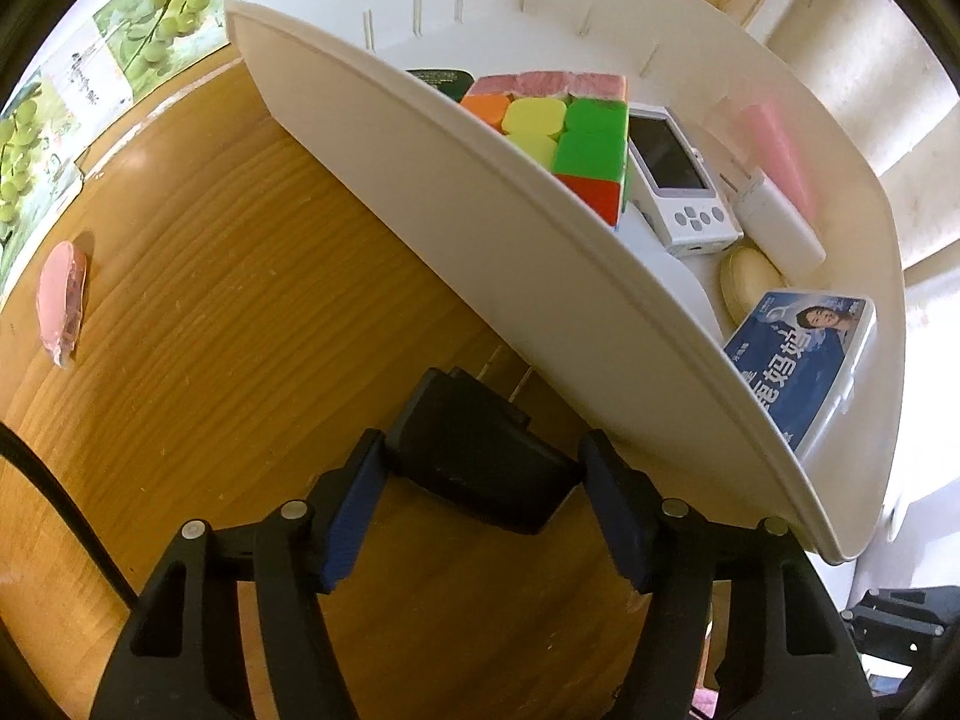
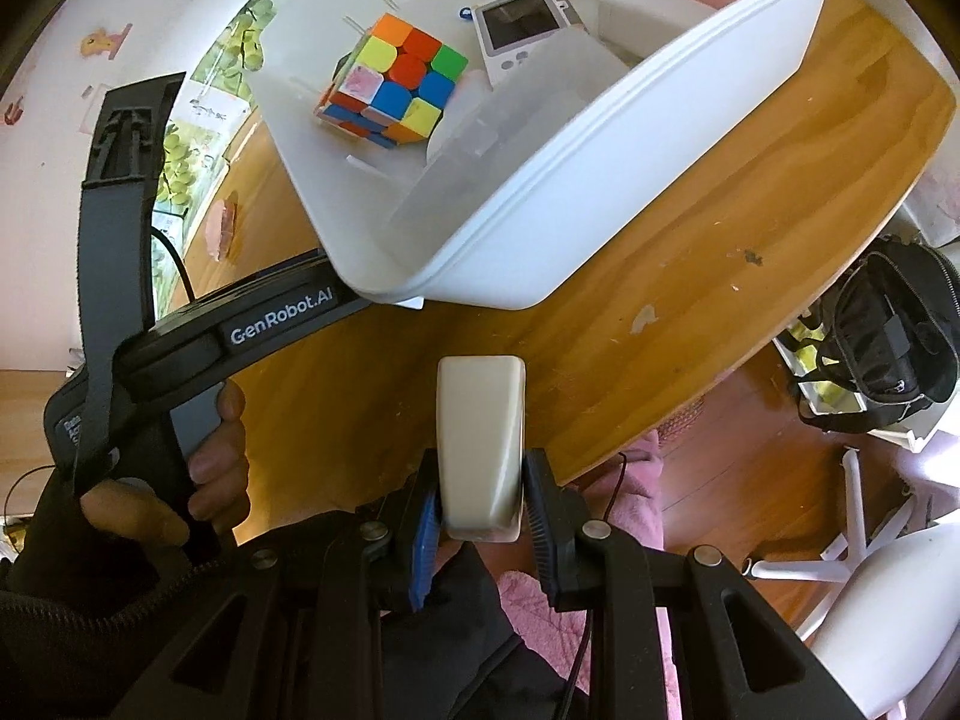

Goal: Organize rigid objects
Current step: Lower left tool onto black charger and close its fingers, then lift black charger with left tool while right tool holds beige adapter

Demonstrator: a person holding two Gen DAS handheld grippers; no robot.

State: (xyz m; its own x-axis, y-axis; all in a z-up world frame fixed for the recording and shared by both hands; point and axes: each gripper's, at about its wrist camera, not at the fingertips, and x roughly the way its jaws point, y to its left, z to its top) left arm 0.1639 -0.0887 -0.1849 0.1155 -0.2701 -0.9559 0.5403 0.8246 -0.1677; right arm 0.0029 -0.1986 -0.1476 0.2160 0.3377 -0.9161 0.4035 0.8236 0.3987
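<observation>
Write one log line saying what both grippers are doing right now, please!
left hand-held gripper: shut on black plug | right hand-held gripper: shut on cream block | white bin: on table, holds cube

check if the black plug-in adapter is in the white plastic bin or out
Out: the black adapter sits between the left gripper's fingers, outside the bin's wall.

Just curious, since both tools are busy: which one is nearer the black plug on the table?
Left. The left gripper has its jaws around the black plug; the right gripper holds a cream block elsewhere.
</observation>
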